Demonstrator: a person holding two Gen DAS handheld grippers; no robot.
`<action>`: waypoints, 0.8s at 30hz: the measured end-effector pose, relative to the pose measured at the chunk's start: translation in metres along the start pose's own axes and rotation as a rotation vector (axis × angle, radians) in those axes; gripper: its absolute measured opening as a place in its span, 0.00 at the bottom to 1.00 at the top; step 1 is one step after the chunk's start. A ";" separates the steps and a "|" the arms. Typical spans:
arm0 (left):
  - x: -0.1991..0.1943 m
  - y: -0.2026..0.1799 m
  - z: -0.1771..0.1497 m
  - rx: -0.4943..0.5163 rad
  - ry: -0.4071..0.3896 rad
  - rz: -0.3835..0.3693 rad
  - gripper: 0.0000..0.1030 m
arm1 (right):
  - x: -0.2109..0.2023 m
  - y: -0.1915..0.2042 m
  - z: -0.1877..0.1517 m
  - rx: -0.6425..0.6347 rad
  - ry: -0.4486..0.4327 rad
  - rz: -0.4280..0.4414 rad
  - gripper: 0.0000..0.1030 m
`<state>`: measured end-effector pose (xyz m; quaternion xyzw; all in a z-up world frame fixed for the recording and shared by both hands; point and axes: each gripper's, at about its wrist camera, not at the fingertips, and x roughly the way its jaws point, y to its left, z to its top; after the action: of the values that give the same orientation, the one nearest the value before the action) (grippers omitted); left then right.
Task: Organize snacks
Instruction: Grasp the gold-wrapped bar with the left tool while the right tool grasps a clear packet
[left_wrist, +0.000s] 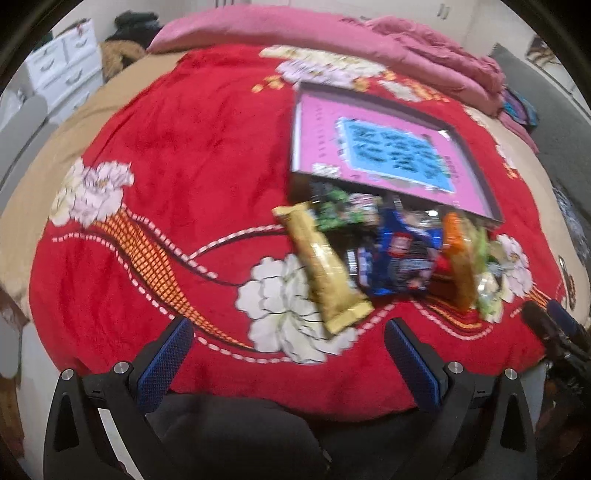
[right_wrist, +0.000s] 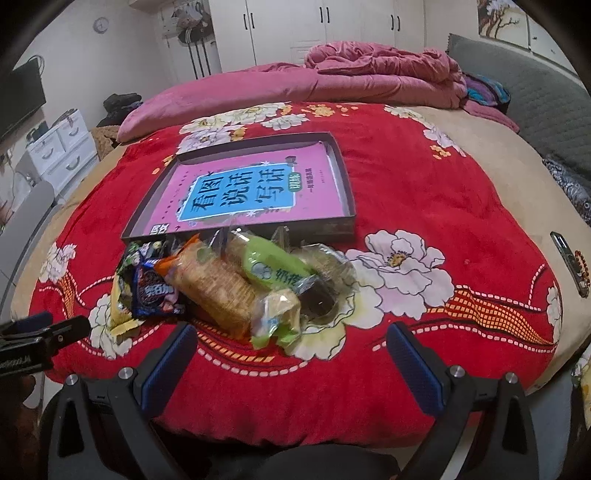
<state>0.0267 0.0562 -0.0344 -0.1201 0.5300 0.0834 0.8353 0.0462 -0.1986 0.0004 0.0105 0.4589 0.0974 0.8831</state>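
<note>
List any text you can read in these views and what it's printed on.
"看图说话写话" on the pink book lying in the shallow tray.
"训练" on the book's small green tag, barely legible.
Blue snack pack: lettering too blurred.
Green wrapper: characters too blurred.
Left view: all blurred.

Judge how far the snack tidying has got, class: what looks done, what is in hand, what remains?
Done: nothing visibly; the shallow dark tray with the pink book holds no snacks. In hand: nothing; the left hand-held gripper and right hand-held gripper are both open and empty. Left: the whole pile on the red floral blanket, including the long gold wrapper, blue cookie pack and orange-ended cracker sleeve.
</note>
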 end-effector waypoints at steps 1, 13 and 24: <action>0.004 0.002 0.002 -0.003 0.008 0.008 1.00 | 0.002 -0.003 0.002 0.004 0.003 -0.003 1.00; 0.052 -0.021 0.037 -0.032 0.076 -0.020 0.89 | 0.043 -0.032 0.017 0.003 0.094 -0.051 1.00; 0.067 -0.009 0.041 -0.047 0.077 -0.027 0.53 | 0.078 -0.050 0.036 0.004 0.119 -0.010 0.89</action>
<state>0.0933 0.0599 -0.0772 -0.1498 0.5582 0.0797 0.8122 0.1267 -0.2312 -0.0471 0.0044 0.5110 0.0927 0.8546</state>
